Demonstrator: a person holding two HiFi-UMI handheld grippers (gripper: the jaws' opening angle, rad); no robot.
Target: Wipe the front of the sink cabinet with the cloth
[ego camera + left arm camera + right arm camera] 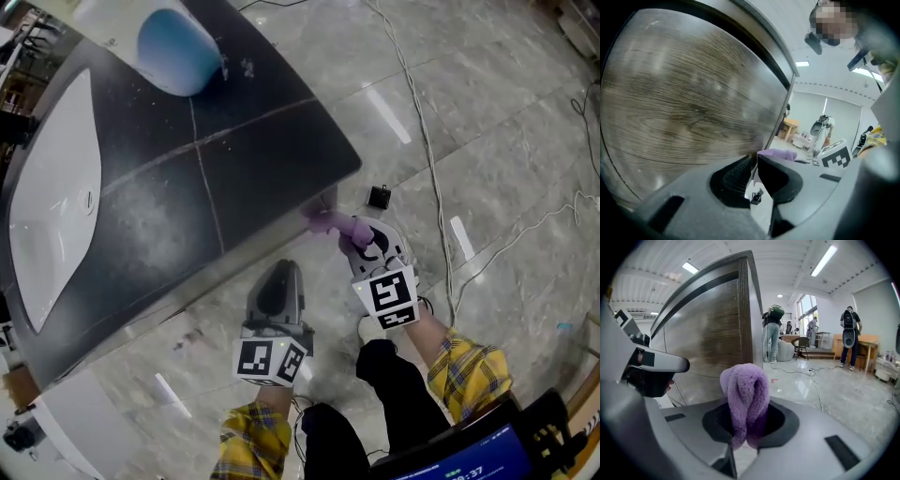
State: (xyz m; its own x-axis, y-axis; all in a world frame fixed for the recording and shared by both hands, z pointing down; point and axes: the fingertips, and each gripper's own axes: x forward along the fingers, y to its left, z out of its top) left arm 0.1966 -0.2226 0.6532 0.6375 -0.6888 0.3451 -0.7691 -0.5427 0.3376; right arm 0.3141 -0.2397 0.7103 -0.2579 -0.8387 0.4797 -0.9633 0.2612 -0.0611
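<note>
Clamping the purple cloth (pixel 744 390), the right tool (pixel 743 427) hangs near the cabinet (pixel 710 333).

White cables (pixel 424 131) and a small black box (pixel 379 197) lie on the tiled floor (pixel 506 103).

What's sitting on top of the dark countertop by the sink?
A blue container sits on the countertop, beside the white sink. Its contents and the spot beneath it are covered and cannot be seen.
</note>
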